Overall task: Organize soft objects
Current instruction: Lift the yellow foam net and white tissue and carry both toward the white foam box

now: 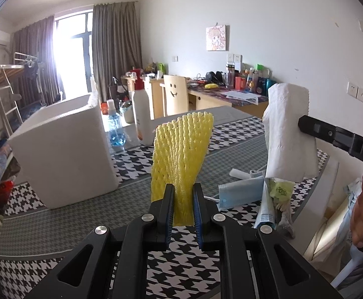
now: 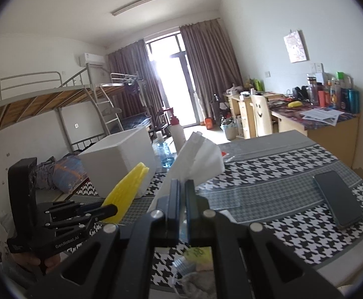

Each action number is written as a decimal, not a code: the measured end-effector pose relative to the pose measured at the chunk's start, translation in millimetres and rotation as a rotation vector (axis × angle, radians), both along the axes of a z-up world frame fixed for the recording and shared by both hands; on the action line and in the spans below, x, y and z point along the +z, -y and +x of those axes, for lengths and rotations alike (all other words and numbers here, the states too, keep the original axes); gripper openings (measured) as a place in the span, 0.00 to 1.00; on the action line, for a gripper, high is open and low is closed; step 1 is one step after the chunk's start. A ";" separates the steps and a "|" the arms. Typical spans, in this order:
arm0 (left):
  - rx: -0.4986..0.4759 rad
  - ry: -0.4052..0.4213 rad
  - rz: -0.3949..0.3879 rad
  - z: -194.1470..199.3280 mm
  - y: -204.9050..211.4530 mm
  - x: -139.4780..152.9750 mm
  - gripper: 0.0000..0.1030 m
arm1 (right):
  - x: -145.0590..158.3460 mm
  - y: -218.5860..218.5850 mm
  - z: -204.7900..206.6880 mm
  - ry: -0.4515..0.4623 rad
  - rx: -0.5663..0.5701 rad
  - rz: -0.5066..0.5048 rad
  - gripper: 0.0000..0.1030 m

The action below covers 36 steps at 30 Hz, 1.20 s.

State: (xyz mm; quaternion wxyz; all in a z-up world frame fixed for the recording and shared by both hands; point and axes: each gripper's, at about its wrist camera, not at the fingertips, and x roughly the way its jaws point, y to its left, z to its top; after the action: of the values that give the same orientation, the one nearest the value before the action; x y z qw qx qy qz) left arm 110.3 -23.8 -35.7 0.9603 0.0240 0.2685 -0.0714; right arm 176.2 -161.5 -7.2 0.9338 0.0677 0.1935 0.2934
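Between the pads of the left gripper (image 1: 183, 208) a yellow foam net sleeve (image 1: 181, 149) was clamped by its lower end and stood upright above the jaws, lifted clear of the houndstooth tablecloth (image 1: 179, 261), presumably so it could be carried without dragging. Ahead and to the left of that tool sat a white foam box (image 1: 64, 149), open at the top, judged the likely receptacle for the soft items. To its right, the right gripper (image 2: 182, 208) was closed on a white tissue (image 2: 196, 159), likewise held aloft, its loose end fanning upward. Below and ahead of the left tool's right finger lay a blue face mask (image 1: 241, 191) and a crumpled packet with green print (image 1: 280, 190), still to be sorted, in my judgement. A dark phone (image 2: 338, 199) lay flat, well to the right of the right tool. Legible writing was limited: "GenRobot.AI" on the left gripper's body in the right wrist view, and "DA" on the right gripper's arm; the packet print could not be read.
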 end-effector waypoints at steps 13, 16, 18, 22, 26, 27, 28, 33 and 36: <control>0.034 0.055 0.022 8.6 -9.7 21.7 0.15 | 8.3 -23.3 18.8 -0.005 0.037 0.000 0.06; 0.037 0.066 0.019 10.8 -17.5 29.8 0.15 | 12.5 -27.1 23.1 0.002 0.043 0.003 0.06; 0.046 0.072 0.022 13.4 -22.0 34.6 0.15 | 16.7 -29.1 26.5 0.010 0.046 0.007 0.06; 0.054 0.090 0.023 15.4 -27.0 41.5 0.15 | 23.3 -34.4 33.2 0.017 0.053 0.012 0.06; 0.059 0.103 0.025 17.2 -29.3 46.0 0.15 | 27.5 -39.8 33.6 0.026 0.059 0.010 0.06; 0.058 0.105 0.026 17.6 -29.3 46.7 0.15 | 28.3 -40.8 33.7 0.028 0.060 0.008 0.06; 0.057 0.108 0.028 17.8 -28.8 47.3 0.15 | 29.7 -41.7 33.5 0.032 0.061 0.008 0.06; 0.063 0.122 0.027 19.5 -29.9 51.6 0.15 | 37.1 -45.0 31.5 0.050 0.056 0.009 0.06; 0.064 0.126 0.026 21.1 -31.7 55.5 0.15 | 42.2 -47.0 32.8 0.056 0.053 0.007 0.06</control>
State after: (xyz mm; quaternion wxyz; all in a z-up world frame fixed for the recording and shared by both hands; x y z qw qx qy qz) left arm 131.4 8.0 19.9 0.9767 0.0322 0.2090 -0.0354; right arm 209.0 -114.5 35.0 0.9305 0.0579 0.1680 0.3203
